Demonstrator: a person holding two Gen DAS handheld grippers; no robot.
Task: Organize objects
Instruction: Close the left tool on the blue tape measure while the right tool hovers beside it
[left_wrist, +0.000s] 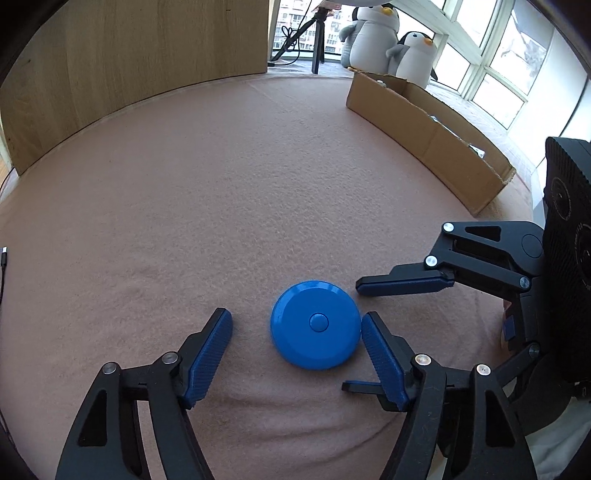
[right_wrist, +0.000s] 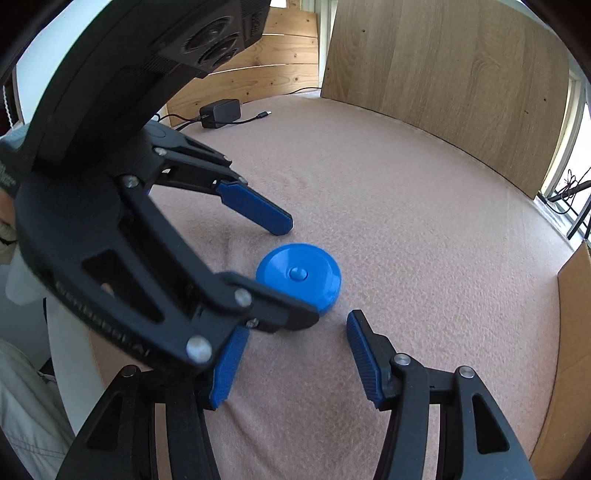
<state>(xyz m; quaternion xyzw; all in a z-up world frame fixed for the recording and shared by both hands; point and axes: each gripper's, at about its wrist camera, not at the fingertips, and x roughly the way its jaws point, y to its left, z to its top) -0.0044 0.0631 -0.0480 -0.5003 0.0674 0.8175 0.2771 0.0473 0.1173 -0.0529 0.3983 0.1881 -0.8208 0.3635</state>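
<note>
Your left tongs (left_wrist: 297, 325) stood wide apart, low over the pink felt-covered surface (left_wrist: 221, 206), with the blue round disc (left_wrist: 316, 325) lying flat between their blue pads. The disc sat off-centre in that gap: its right edge was just beside, perhaps touching, your right-hand pad (left_wrist: 382, 354), while a clear strip of felt lay between it and the left-hand pad (left_wrist: 208, 360). A small raised button showed in the middle of the disc's top face.

Your right tongs (left_wrist: 354, 336) came in from the right side of the left wrist view, also spread apart, one finger (left_wrist: 402, 284) reaching toward the far right edge of the disc and the other low near your left tongs' right pad. From the right wrist view, the disc (right_wrist: 299, 275) lay ahead of the right tongs (right_wrist: 291, 354), beyond their tips rather than between them, and the body of the left tongs (right_wrist: 258, 240) crossed the left half of the picture, one of its fingers covering the disc's near left edge.

A long cardboard box (left_wrist: 428, 136) lay along the far right edge of the surface, well apart from the disc. Wooden panels (left_wrist: 129, 66) stood at the back, two plush penguins (left_wrist: 388, 40) sat beyond the box by the window, and a black power adapter (right_wrist: 219, 112) with its cable rested at the far left corner.
</note>
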